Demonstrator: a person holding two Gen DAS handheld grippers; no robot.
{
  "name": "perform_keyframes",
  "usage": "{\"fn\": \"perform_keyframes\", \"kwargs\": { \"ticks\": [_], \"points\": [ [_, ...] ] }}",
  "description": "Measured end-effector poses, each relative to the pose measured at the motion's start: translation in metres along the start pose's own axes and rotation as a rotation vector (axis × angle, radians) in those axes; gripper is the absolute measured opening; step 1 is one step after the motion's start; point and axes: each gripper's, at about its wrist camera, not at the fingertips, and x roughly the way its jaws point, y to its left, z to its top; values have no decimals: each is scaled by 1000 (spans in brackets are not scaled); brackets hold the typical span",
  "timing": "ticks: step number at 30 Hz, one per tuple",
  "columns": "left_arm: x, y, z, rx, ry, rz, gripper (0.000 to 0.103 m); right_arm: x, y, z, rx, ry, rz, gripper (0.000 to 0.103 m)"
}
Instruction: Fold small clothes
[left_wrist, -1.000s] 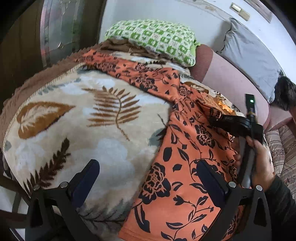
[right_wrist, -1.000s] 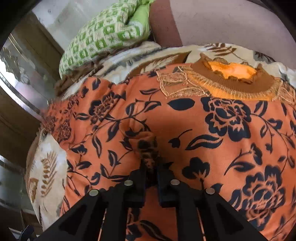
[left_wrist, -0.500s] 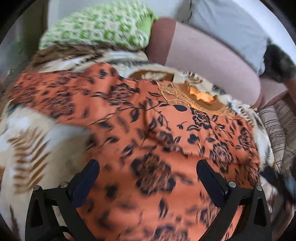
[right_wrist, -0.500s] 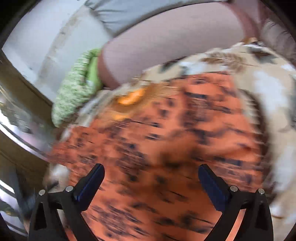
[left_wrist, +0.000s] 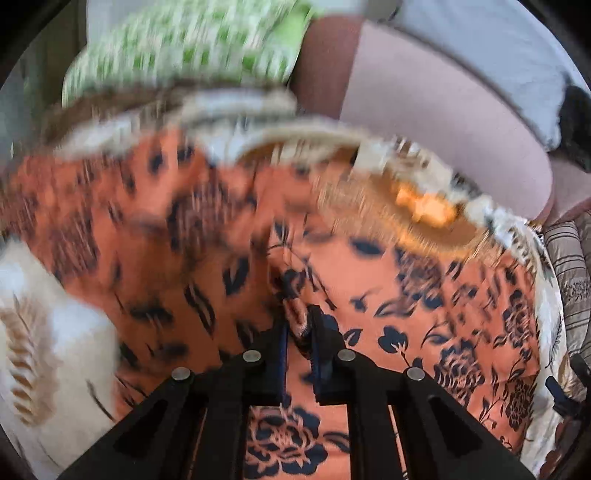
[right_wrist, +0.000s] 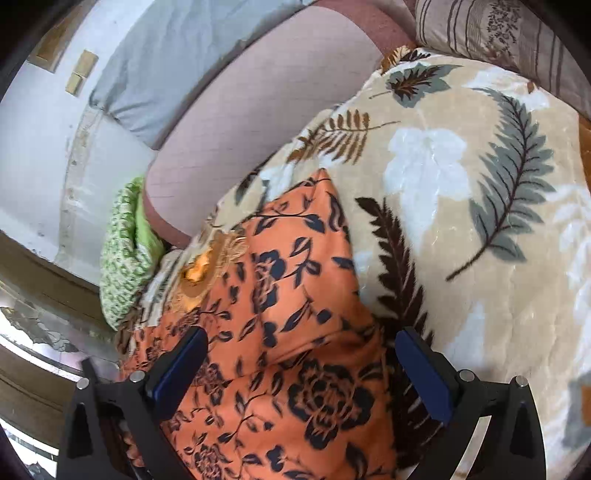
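Note:
An orange garment (left_wrist: 424, 325) with a dark floral print and a brown embroidered neckline lies spread on a leaf-patterned blanket (left_wrist: 44, 332). My left gripper (left_wrist: 300, 332) is shut on a pinched fold of the orange garment near its middle. In the right wrist view the orange garment (right_wrist: 295, 332) runs up the middle of the frame, and my right gripper (right_wrist: 301, 369) is open and empty above its right edge, one finger over the cloth and the other over the blanket (right_wrist: 480, 221).
A green-and-white checked pillow (left_wrist: 192, 48) lies at the head of the bed. A pink bolster (left_wrist: 424, 110) and a grey pillow (left_wrist: 491, 48) sit behind the garment. A striped cushion (right_wrist: 491, 33) lies at the far right.
My left gripper swung over the garment and shut on a fold of it. My right gripper let go of its fold, opened, and moved to the garment's right edge.

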Motion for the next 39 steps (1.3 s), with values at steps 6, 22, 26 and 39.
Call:
{"fn": "perform_keyframes", "kwargs": {
  "ticks": [6, 22, 26, 39],
  "points": [
    [5, 9, 1, 63, -18, 68, 24, 7, 1, 9, -20, -2, -1, 102],
    [-62, 132, -19, -53, -103, 47, 80, 23, 15, 27, -16, -19, -55, 102],
    [-61, 234, -17, -371, -82, 12, 80, 23, 66, 5, -225, 54, 128, 102],
    [-18, 415, 20, -879, -112, -239, 80, 62, 40, -11, -213, 113, -105, 102]
  ]
}}
